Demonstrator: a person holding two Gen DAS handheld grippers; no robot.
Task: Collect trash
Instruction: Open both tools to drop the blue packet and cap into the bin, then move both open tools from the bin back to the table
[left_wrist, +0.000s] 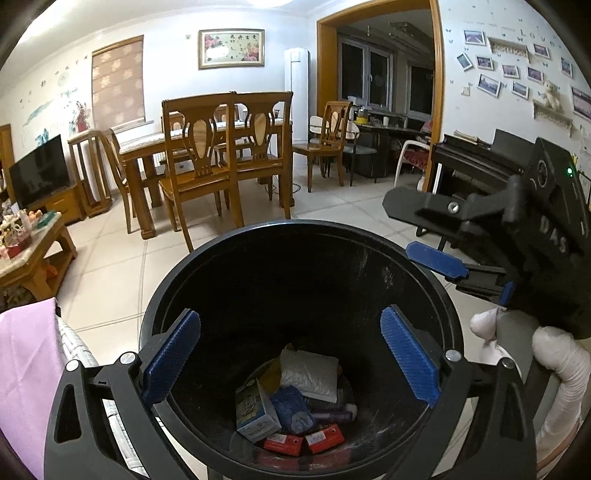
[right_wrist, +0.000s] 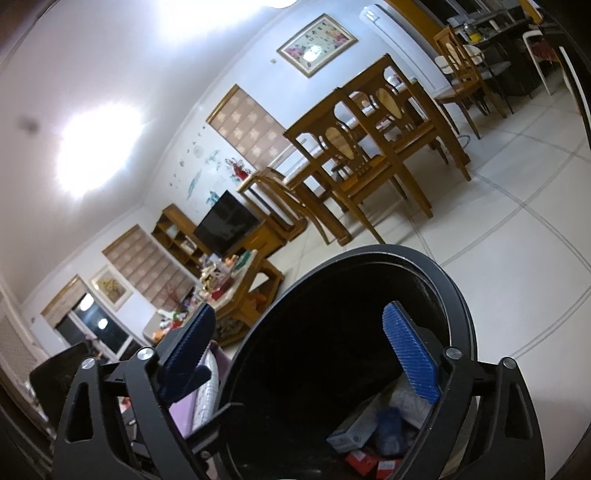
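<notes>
Left wrist camera looks straight down into a black trash bin (left_wrist: 301, 258) standing on pale floor tiles (left_wrist: 110, 288), with the dining chairs (left_wrist: 207, 155) beyond it. The left gripper (left_wrist: 291, 354) hangs over the bin's mouth with its blue pads (left_wrist: 171, 354) spread wide and nothing between them; the right gripper (left_wrist: 436, 258), held in a white-gloved hand (left_wrist: 546, 354), reaches over the rim from the right, its pads apart as far as this view shows. At the bottom lies the collected trash: a grey plastic pouch (left_wrist: 310, 374), a small carton (left_wrist: 255, 413), a crumpled blue wrapper (left_wrist: 290, 406) and two red packets (left_wrist: 303, 441). Judging by the empty tongs, a drop into the bin looks complete; doing the step well means lifting both grippers straight up clear of the rim so the bin is not knocked. Right wrist camera, tilted, confirms what the other only hints at: the right gripper (right_wrist: 306, 354) stands wide open and empty, one pad inside the trash bin (right_wrist: 458, 295) and the other outside its rim. It alone shows a purple cloth (right_wrist: 184, 410) just beside the bin, though it sees only part of the trash.
</notes>
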